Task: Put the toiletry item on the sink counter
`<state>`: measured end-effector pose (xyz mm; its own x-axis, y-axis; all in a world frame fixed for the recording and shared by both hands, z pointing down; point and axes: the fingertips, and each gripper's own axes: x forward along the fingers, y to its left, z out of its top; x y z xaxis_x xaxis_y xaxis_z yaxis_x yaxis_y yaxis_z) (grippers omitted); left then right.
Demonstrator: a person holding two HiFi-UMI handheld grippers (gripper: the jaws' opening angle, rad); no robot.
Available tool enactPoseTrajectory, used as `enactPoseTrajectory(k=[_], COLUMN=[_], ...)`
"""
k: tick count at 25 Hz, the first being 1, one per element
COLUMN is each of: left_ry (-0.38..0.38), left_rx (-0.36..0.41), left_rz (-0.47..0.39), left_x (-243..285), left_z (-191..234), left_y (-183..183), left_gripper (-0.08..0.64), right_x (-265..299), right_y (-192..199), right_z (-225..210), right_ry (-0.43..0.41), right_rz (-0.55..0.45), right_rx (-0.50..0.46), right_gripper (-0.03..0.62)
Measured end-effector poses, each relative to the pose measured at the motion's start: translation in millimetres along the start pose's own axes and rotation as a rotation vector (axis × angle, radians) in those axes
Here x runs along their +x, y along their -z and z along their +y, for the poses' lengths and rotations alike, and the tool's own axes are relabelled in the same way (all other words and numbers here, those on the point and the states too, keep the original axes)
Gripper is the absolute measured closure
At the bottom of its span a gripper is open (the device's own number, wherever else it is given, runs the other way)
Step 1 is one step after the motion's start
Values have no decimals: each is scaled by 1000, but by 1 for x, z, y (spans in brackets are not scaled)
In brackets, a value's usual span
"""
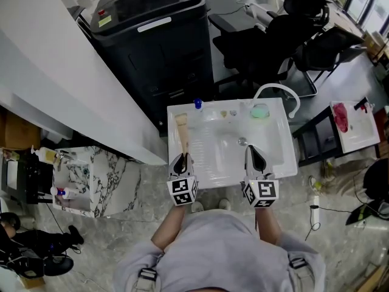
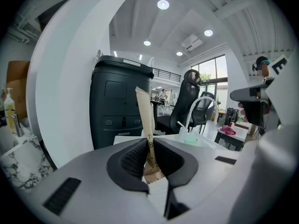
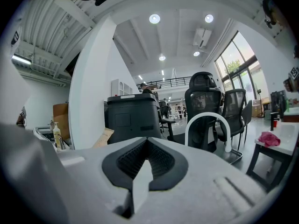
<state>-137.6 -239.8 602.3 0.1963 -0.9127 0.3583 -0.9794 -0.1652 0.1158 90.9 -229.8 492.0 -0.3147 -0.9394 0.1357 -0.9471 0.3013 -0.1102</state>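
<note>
A long tan toiletry tube point(image 1: 182, 129) is clamped by its crimped end in my left gripper point(image 1: 181, 158), which is shut on it. The tube points away from me over the left strip of the white sink counter point(image 1: 276, 132). In the left gripper view the tube point(image 2: 145, 113) rises steeply from between the black pads point(image 2: 133, 157). Whether it touches the counter cannot be told. My right gripper point(image 1: 250, 151) hovers over the basin's near right side, shut with nothing in it; its jaws point(image 3: 147, 155) meet in the right gripper view.
A white arched faucet point(image 1: 279, 93), a green round item point(image 1: 260, 111) and a small blue-capped bottle point(image 1: 197, 103) stand along the counter's back. A black bin point(image 1: 152, 29) stands behind, office chairs point(image 1: 273, 41) back right, a marble shelf point(image 1: 91, 175) left, a side table point(image 1: 352, 123) right.
</note>
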Motion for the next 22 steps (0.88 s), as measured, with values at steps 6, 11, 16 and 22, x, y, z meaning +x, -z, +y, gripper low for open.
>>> enactPoseTrajectory(k=[6, 11, 16, 22], left_ry=[-3, -7, -19, -25], left_rx=[3, 4, 9, 13], left_rz=[29, 33, 48, 69], left_x=[3, 7, 12, 17], left_z=[1, 0, 4, 7], left_y=[11, 16, 21, 29], left_gripper=[520, 520, 520, 520], right_x=[0, -1, -2, -3], right_y=[-1, 0, 0, 1], right_z=[-2, -4, -6, -8], right_ry=[2, 1, 4, 3], right_rz=[2, 3, 8, 10], right_rx=[-4, -8, -13, -10], right_gripper=[591, 591, 591, 591])
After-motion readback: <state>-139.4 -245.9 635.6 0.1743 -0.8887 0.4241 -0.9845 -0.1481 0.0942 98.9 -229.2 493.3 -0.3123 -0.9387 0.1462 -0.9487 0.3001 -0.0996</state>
